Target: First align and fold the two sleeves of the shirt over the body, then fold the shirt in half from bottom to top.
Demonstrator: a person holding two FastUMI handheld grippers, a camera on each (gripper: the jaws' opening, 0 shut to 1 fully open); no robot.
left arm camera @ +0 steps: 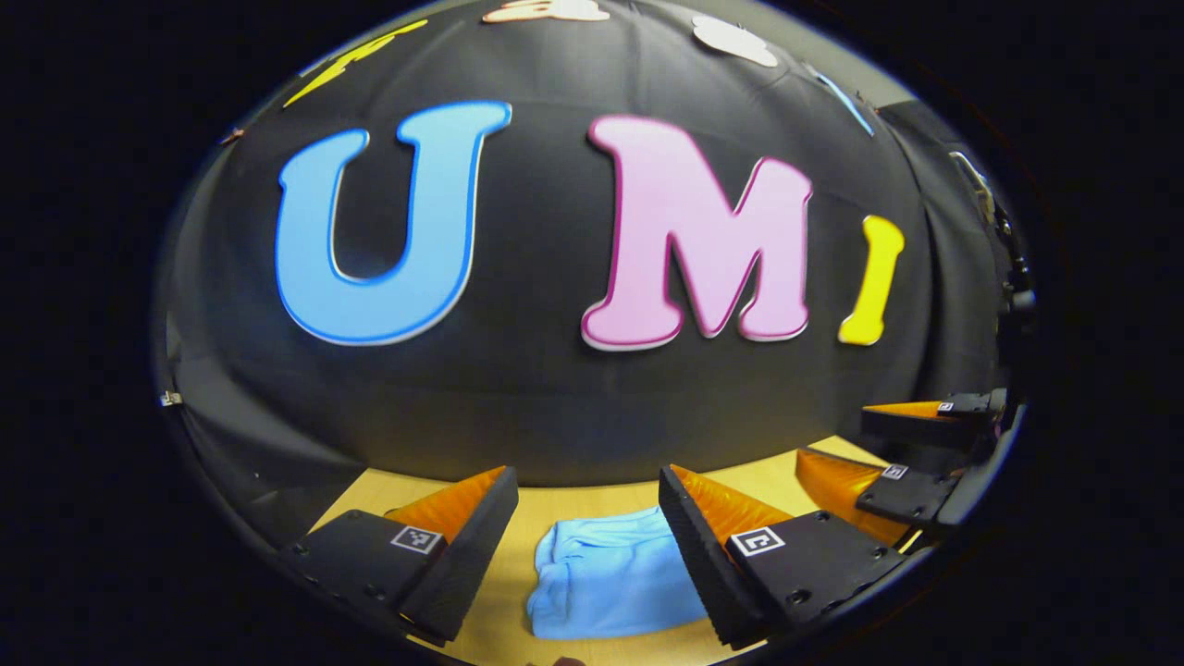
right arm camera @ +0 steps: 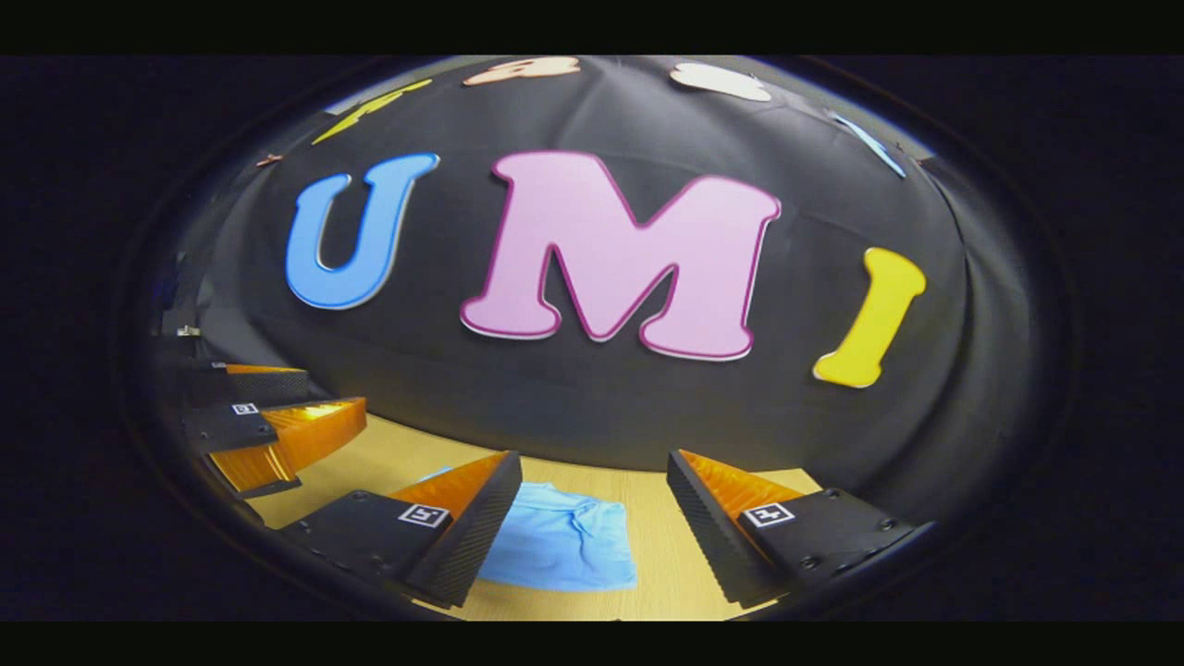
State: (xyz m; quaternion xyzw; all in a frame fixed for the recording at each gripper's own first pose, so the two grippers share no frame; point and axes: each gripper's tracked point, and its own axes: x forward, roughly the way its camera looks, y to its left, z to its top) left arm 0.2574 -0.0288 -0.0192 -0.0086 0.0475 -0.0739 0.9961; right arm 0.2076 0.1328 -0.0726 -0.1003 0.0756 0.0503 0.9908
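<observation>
Folded blue shirt point(left arm camera: 615, 573) lying compact on the wooden table point(left arm camera: 768, 481), at 6 o'clock in the left gripper view, between that gripper's fingers but apart from them. Seen again in the right gripper view point(right arm camera: 560, 546), around 7 o'clock, partly behind one finger.

Judged nearly or fully done: sleeves tucked out of sight, body doubled into a small bundle.

Risks from here: snagging the top layer on a lowered finger and dragging the fold open; nudging the bundle askew; loose edges at the near side springing apart if left unpressed.

Left gripper point(left arm camera: 587, 527): spread wide, holding nothing, raised clear of the cloth. Right gripper point(right arm camera: 592, 518): likewise spread wide, empty, touching nothing. Right gripper also visible at 4 o'clock in the left gripper view point(left arm camera: 902, 444), fingers parted.
</observation>
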